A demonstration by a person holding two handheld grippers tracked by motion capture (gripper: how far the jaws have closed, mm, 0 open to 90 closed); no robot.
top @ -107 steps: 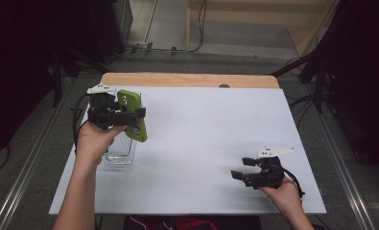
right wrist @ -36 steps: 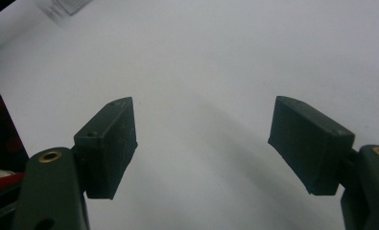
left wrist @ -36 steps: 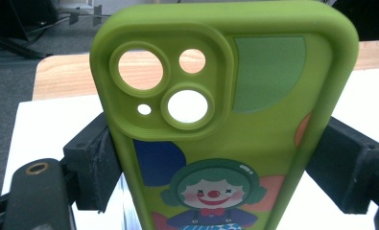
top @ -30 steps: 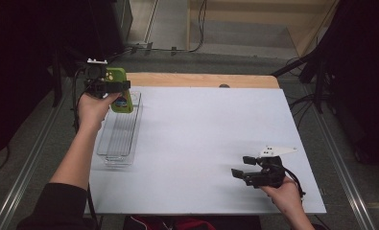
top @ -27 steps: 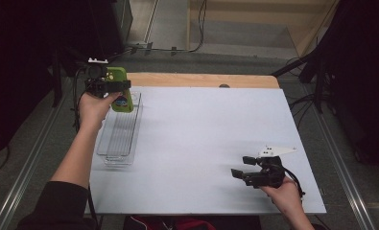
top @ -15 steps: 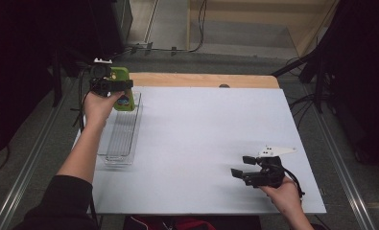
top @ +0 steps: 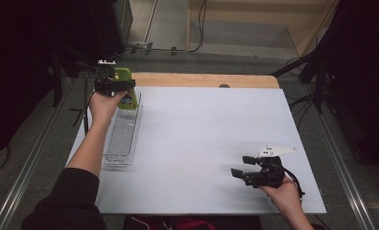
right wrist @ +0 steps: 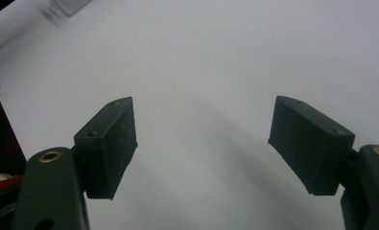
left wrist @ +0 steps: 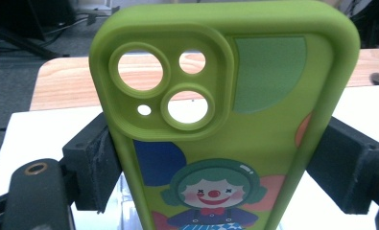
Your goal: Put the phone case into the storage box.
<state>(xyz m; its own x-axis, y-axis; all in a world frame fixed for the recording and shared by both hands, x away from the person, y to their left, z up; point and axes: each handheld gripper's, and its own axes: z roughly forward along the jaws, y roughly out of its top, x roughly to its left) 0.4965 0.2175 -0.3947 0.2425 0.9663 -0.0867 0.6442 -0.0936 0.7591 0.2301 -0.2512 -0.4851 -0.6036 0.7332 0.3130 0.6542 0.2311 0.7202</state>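
Note:
A lime-green phone case (left wrist: 235, 120) with a cartoon clown print and round camera cut-outs stands upright between the jaws of my left gripper (left wrist: 220, 165), which is shut on its two long sides. In the high view the green phone case (top: 127, 91) is held by my left gripper (top: 114, 85) over the far end of a clear wire tray (top: 121, 139) at the table's left. My right gripper (top: 241, 167) rests low at the front right of the white table (top: 201, 139), open, with nothing between its pads (right wrist: 108, 146).
A wooden strip (top: 201, 80) borders the table's far edge, with a small dark spot (top: 223, 86) on it. Dark stands and cables crowd the floor beyond and to both sides. Metal rails (top: 29, 163) run along the table's flanks.
My left gripper has carried the phone case from above the tray's near part to its far end, then held nearly still. The right gripper has not moved.

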